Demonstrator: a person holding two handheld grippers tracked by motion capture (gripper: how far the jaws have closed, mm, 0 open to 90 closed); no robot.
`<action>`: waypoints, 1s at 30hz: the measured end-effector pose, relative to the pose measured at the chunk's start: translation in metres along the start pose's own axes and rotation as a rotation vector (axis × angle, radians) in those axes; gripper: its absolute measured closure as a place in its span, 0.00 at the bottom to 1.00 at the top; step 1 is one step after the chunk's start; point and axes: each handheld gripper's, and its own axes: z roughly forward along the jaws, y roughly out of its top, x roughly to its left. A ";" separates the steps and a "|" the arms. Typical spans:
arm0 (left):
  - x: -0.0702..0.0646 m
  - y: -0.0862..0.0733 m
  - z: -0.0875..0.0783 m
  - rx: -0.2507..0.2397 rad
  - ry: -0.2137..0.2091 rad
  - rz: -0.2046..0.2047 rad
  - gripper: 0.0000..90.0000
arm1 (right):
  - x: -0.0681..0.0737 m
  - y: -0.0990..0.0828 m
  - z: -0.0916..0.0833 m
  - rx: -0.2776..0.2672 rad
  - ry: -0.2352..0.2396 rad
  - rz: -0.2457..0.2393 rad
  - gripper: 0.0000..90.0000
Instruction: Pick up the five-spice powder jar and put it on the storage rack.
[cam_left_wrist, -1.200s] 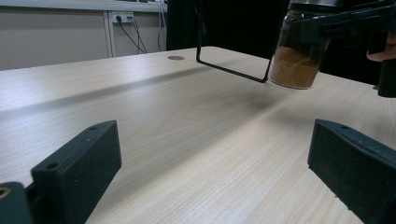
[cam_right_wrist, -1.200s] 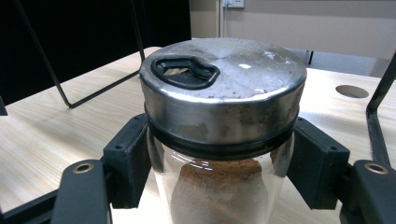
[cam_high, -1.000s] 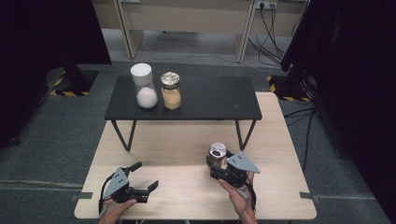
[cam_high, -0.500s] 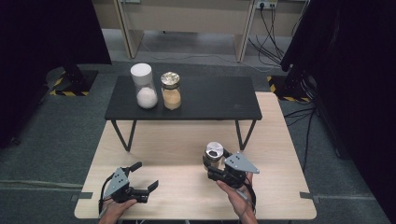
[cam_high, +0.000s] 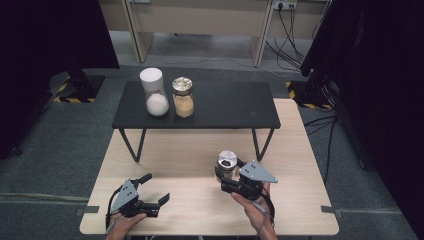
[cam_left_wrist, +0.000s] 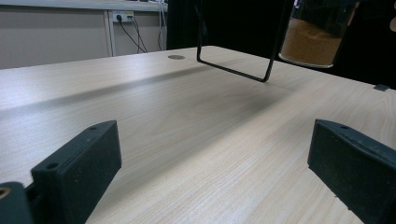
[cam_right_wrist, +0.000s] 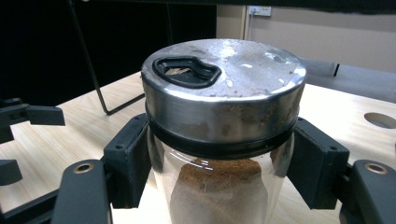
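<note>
A glass spice jar (cam_high: 226, 161) with a steel shaker lid and brown powder stands upright between the jaws of my right gripper (cam_high: 225, 174), over the right half of the wooden table (cam_high: 190, 220). In the right gripper view the two black pads press on the jar (cam_right_wrist: 219, 107) just under its lid, so my right gripper (cam_right_wrist: 219, 163) is shut on it. I cannot tell whether its base touches the table. My left gripper (cam_high: 156, 187) lies low at the front left, open and holding nothing. In its own view the left gripper (cam_left_wrist: 215, 172) has bare wood between its jaws, with the jar (cam_left_wrist: 310, 39) far off.
A low black side table (cam_high: 225, 107) on wire legs stands across the back of the wooden table. On it are a white-lidded jar of white powder (cam_high: 152, 92) and a gold-lidded jar of tan powder (cam_high: 183, 97). A wire leg (cam_left_wrist: 233, 60) stands ahead of my left gripper.
My right gripper has drifted slightly to the left with the jar. The left gripper has stayed where it was.
</note>
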 end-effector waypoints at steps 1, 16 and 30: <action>0.000 0.000 0.000 0.000 0.000 0.000 0.02 | 0.001 0.001 0.000 -0.001 0.003 -0.001 0.34; 0.000 0.000 0.000 0.000 -0.001 0.000 0.02 | 0.006 0.015 -0.002 -0.005 0.045 -0.010 0.34; 0.001 0.000 0.000 0.000 0.001 0.000 0.02 | 0.010 0.024 -0.003 0.003 0.070 -0.013 0.34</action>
